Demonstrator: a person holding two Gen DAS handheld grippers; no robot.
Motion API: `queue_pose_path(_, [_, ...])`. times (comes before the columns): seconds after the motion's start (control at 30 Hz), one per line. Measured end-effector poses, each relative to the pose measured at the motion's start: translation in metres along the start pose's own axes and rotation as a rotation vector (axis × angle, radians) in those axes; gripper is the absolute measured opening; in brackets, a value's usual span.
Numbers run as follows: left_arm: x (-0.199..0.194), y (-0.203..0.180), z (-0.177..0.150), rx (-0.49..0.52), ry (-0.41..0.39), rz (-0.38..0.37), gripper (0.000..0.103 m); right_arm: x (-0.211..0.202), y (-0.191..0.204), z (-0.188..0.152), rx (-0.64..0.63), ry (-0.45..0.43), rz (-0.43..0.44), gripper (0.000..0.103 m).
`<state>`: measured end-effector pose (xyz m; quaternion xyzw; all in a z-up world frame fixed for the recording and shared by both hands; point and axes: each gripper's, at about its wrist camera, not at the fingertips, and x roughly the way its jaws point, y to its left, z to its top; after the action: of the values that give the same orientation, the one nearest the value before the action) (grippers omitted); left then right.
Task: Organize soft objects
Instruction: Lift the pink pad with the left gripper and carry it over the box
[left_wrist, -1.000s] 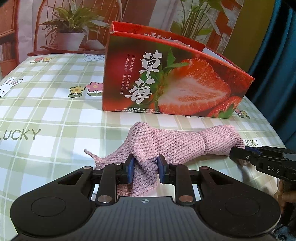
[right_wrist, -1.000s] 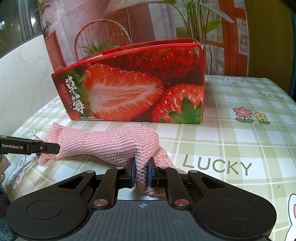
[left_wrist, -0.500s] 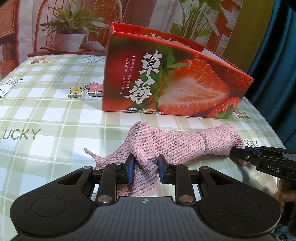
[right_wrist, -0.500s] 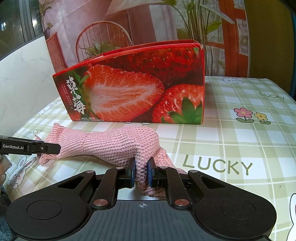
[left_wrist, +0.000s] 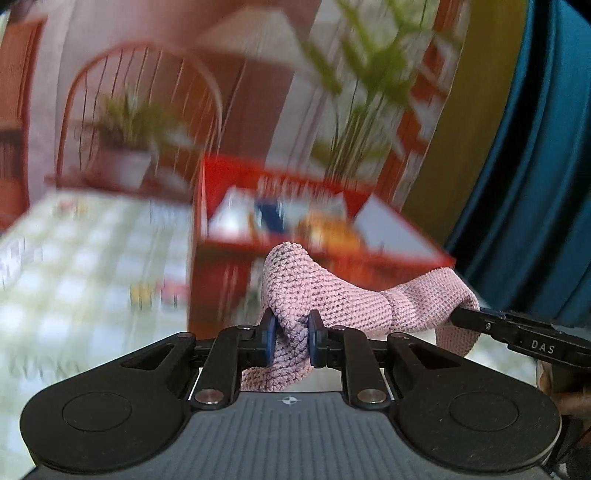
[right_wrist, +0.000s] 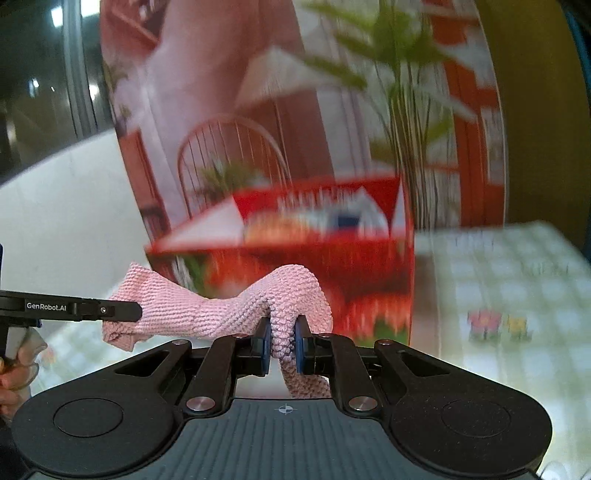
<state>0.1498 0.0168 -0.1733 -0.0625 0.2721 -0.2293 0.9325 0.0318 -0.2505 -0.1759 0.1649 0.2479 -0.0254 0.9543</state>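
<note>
A pink knitted cloth (left_wrist: 325, 295) hangs bunched and stretched sideways in the air, each end pinched, sagging slightly between. Behind it stands an open red strawberry-printed box (right_wrist: 369, 258), blurred, with indistinct items inside.

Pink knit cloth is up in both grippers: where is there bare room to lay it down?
The box is crowded at its middle with blurred orange and blue things. Bare patches: the tablecloth right of the box in the right wrist view, and the tablecloth left of it in the left wrist view. The cloth hangs between the left gripper and right gripper.
</note>
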Motion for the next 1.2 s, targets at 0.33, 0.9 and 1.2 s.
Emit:
queue_pose_path(0.33, [0.052, -0.009, 0.081, -0.006, -0.071, 0.067, 0.018, 0.031, -0.01, 0.092, -0.009, -0.102, 0.004, 0.011])
queue_pose_path(0.9, [0.162, 0.014, 0.098, -0.025, 0.124, 0.165, 0.018, 0.163, -0.059, 0.108, 0.093, 0.096, -0.191, 0.011])
queue_pose_path(1.2, [0.172, 0.018, 0.091, 0.009, 0.198, 0.166, 0.019, 0.182, -0.055, 0.1, 0.044, 0.187, -0.212, 0.01])
